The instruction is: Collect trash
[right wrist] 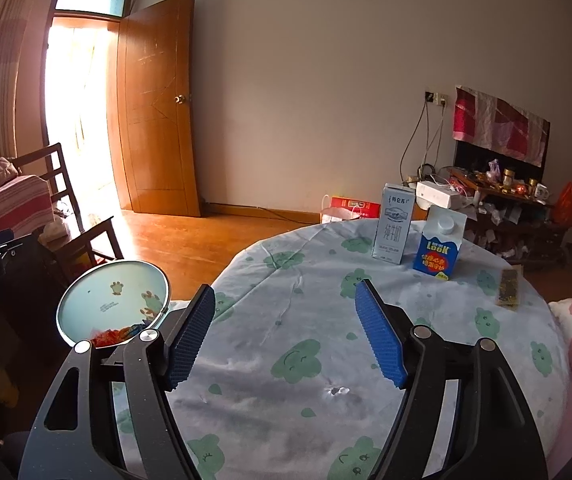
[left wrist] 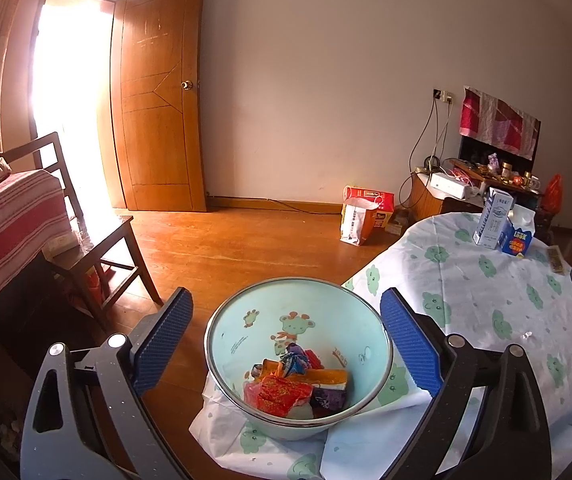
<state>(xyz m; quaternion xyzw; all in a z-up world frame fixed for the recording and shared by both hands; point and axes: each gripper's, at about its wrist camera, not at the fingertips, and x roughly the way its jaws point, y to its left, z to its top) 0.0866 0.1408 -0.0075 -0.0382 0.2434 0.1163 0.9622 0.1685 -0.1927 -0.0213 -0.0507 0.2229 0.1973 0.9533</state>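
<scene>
Before us the round table [right wrist: 286, 320] wears a cloth of green faces. We hold the left gripper [left wrist: 286, 344] with fingers spread wide around the bowl [left wrist: 222, 320] of wrappers [left wrist: 286, 394] at the table's near left edge, touching nothing. Our right gripper [right wrist: 286, 336] gapes empty; two cartons [right wrist: 437, 244] stand far right.

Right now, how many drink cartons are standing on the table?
2. A tall white milk carton stands at the far side of the table, and a shorter blue carton with a screw cap stands just right of it. None looks hidden.
</scene>
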